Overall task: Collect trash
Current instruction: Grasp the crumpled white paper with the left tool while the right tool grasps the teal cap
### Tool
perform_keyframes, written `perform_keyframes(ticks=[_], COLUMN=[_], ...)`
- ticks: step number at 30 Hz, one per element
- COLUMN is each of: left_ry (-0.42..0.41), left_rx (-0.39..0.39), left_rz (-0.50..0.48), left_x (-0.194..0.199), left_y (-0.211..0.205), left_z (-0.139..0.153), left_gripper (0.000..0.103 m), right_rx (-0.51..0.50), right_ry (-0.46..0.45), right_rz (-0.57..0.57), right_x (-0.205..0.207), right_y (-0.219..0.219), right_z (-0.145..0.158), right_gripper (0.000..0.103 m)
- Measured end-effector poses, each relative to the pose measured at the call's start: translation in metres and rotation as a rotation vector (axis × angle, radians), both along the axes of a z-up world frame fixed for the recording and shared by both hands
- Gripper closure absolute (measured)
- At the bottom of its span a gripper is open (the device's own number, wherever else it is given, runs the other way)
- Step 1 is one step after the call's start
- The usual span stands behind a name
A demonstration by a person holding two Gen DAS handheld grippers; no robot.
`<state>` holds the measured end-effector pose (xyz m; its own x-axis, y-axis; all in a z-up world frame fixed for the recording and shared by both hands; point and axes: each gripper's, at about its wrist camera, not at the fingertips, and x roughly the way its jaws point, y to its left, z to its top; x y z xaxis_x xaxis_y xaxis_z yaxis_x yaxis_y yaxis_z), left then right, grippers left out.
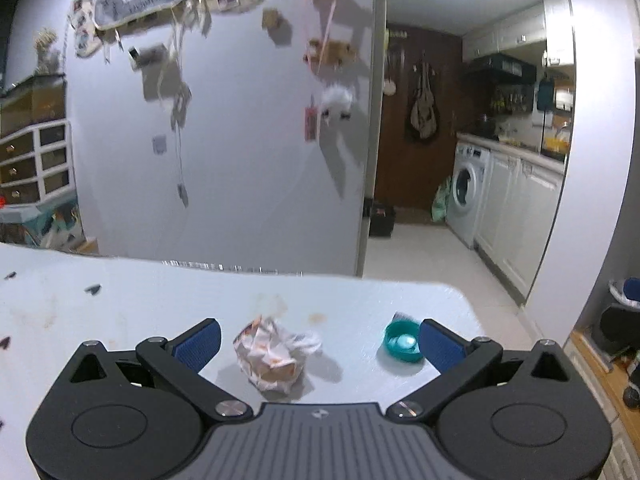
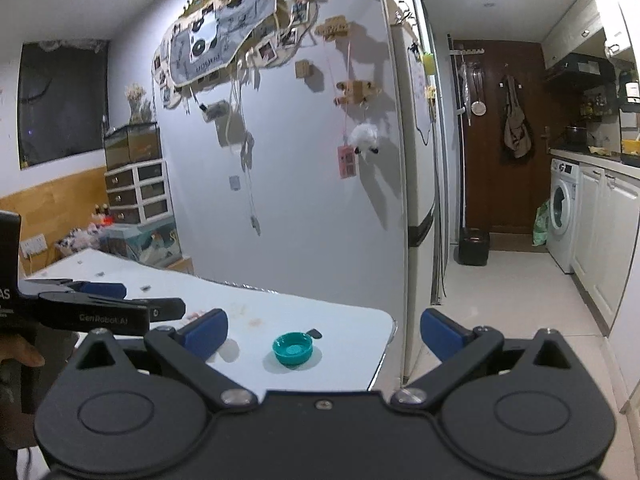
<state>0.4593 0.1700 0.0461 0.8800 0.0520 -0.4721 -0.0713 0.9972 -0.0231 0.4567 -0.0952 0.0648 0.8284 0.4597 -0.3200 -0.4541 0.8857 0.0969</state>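
A crumpled paper wrapper [image 1: 272, 354] lies on the white table [image 1: 120, 304], between the spread blue fingers of my left gripper [image 1: 320, 340], which is open and holds nothing. A teal bottle cap [image 1: 403, 341] rests upside down just inside the right finger. In the right wrist view the same teal cap [image 2: 292, 349] sits on the table [image 2: 344, 320] near its right edge, between the fingers of my open right gripper [image 2: 324, 332]. The left gripper [image 2: 100, 312] shows at the left there, held by a hand [image 2: 20, 354].
Small dark scraps [image 1: 93, 289] and stains [image 1: 276, 306] dot the table. A black bin [image 1: 624, 312] with a white liner stands on the floor at far right. A wall with hanging decorations [image 2: 280, 140] rises behind the table; a kitchen with a washing machine [image 2: 562, 216] lies to the right.
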Motion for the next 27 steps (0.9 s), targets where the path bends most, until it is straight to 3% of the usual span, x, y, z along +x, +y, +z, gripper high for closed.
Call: perform_keyframes(ticks=[6,11,19,26,27], left_ry=[0.038,0.070,0.143,0.180,0.174], left_rx=[-0.021,-0.029,-0.020,-0.003,0.005], left_rz=[-0.011,0.008,-0.015,-0.008,-0.003], left_x=[0.025,0.045,0.066,0.076,0.076], left_y=[0.012,0.023,0.029,0.036,0.036], left_z=[-0.015,-0.029,-0.058,-0.072,-0.073], left_gripper=[0.000,0.000,0.001,0.012,0.013], right_rx=[-0.061,-0.052,-0.124,-0.188,-0.204], right_ry=[0.062,0.136,0.114,0.140,0.149], right_rz=[0.015,0.013,0.108,0.140,0.147], right_x=[0.029,0.053,0.078,0.102,0.106], right_y=[0.024,0.041,0.081,0.107,0.110], right_z=[-0.027,-0.046,-0.074,-0.091,-0.092], right_gripper=[0.000,0.001,0.007,0.019,0.027])
